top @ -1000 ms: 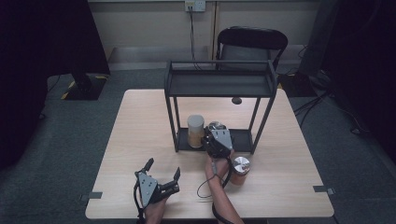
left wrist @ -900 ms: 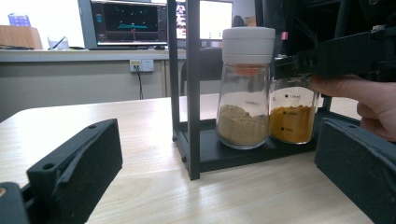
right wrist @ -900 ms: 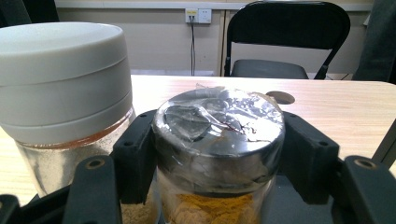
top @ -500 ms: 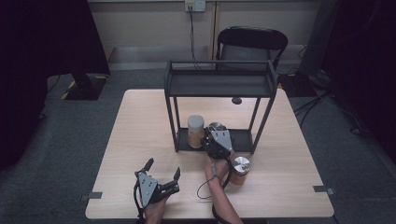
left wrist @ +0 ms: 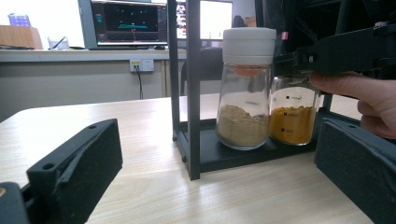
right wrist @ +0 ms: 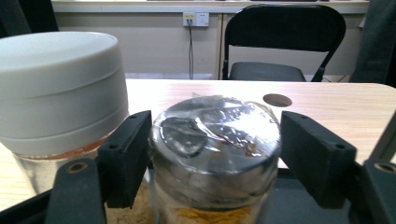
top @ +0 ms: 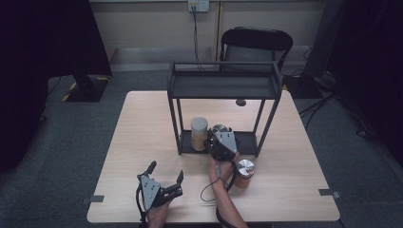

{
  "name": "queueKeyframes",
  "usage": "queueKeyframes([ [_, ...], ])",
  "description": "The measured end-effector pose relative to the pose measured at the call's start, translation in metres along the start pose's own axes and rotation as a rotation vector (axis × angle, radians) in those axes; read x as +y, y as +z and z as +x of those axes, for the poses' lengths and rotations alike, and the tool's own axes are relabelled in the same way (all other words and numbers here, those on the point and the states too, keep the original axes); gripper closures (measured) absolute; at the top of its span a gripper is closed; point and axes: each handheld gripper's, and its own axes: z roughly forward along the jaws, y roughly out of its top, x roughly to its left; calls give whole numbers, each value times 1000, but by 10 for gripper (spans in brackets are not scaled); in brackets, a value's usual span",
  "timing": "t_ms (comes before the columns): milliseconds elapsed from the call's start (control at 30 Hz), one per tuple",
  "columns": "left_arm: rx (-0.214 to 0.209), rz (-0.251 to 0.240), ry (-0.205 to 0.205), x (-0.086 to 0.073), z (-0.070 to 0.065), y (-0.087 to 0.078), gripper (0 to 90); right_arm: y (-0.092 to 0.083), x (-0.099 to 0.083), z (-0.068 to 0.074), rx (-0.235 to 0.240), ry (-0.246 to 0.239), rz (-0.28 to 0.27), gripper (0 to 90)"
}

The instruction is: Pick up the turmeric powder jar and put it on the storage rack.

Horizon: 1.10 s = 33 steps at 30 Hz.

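On the lower shelf of a black rack (top: 223,85) stands a silver-lidded jar of yellow powder (right wrist: 215,135), also seen as a glass jar (left wrist: 292,116) in the left gripper view. My right gripper (right wrist: 212,158) is open around its lid: the left jaw is against it and the right jaw stands a little off. Beside it stands a white-lidded jar of tan powder (top: 199,133) (left wrist: 247,93) (right wrist: 60,93). My left gripper (top: 166,170) (left wrist: 217,154) rests open on the table near the front edge, holding nothing.
A third jar with a silver lid (top: 244,173) stands on the wooden table (top: 294,156) just right of the person's right hand. The rack's posts (left wrist: 192,88) frame the shelf. A black chair (top: 256,42) stands behind the table.
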Motion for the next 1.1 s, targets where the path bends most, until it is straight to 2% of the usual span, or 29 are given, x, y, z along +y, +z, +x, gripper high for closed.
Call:
queueKeyframes([
  [33, 0, 0, 0, 0, 0, 0, 4, 0, 0, 1, -5, -11, -4, 252],
  [133, 0, 0, 0, 0, 0, 0, 4, -1, -2, -1, -1, 4, -14, 244],
  [333, 0, 0, 0, 0, 0, 0, 4, -3, -1, 0, -4, -1, -34, 191],
  [467, 0, 0, 0, 0, 0, 0, 5, -4, 0, -1, -4, 16, -45, 140],
  [633, -1, 0, 0, 0, 0, 0, 5, -4, 1, -1, -5, 14, -53, 63],
  [767, -1, 0, 0, 0, 0, 0, 5, -7, 2, 0, -15, 17, -74, 45],
  [1100, -1, 0, 0, 0, 0, 0, 5, -14, 9, 1, -5, 16, -114, 29],
])
